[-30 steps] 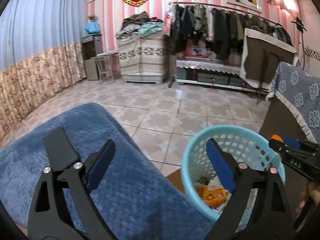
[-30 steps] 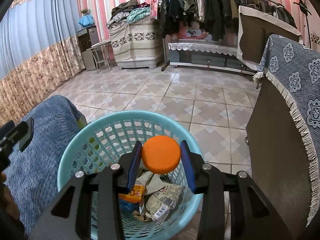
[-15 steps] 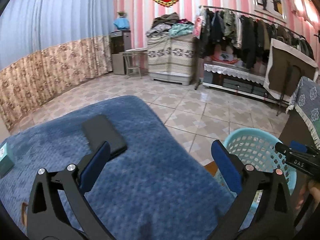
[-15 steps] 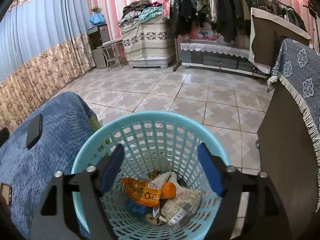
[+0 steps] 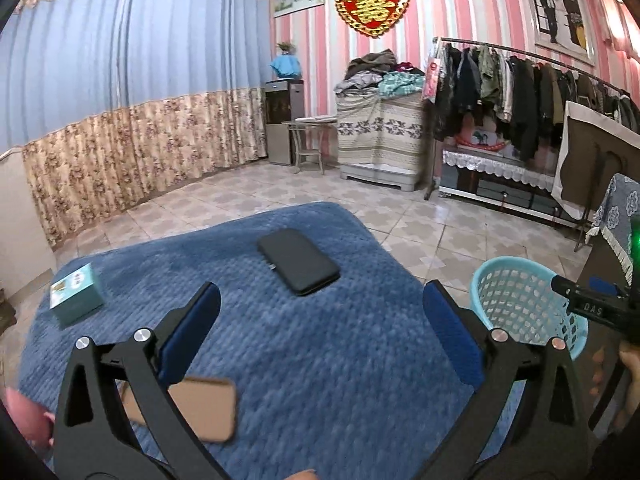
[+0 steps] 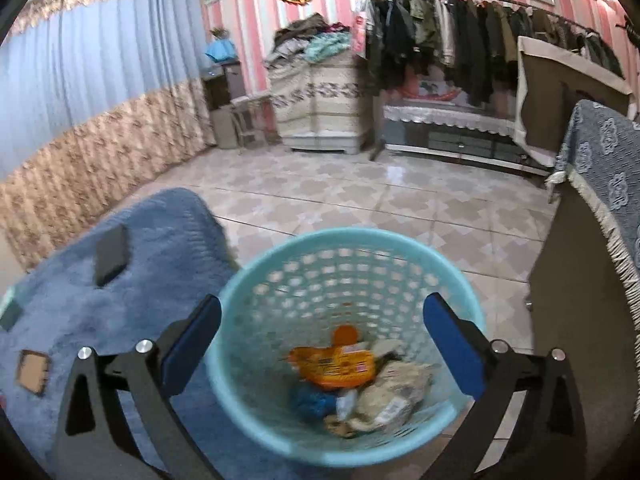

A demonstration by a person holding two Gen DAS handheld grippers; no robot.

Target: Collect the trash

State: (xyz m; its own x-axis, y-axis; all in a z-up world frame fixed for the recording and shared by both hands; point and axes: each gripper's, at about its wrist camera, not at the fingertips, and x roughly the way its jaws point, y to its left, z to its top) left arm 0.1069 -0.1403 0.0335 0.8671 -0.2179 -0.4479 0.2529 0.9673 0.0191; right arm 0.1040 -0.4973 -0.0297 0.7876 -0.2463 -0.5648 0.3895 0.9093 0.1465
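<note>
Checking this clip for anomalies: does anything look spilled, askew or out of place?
Nothing stands out. The trash sits inside the basket, none spilled on the floor. A phone, a small box and a cardboard piece lie flat on the blue blanket.

Soft, even indoor light fills both views, with a pale glare on the floor tiles near the clothes rack. Fisheye bending curves the curtain and darkens the corners. The right wrist view is smeared by motion blur, worst around the basket; the left is sharper.
</note>
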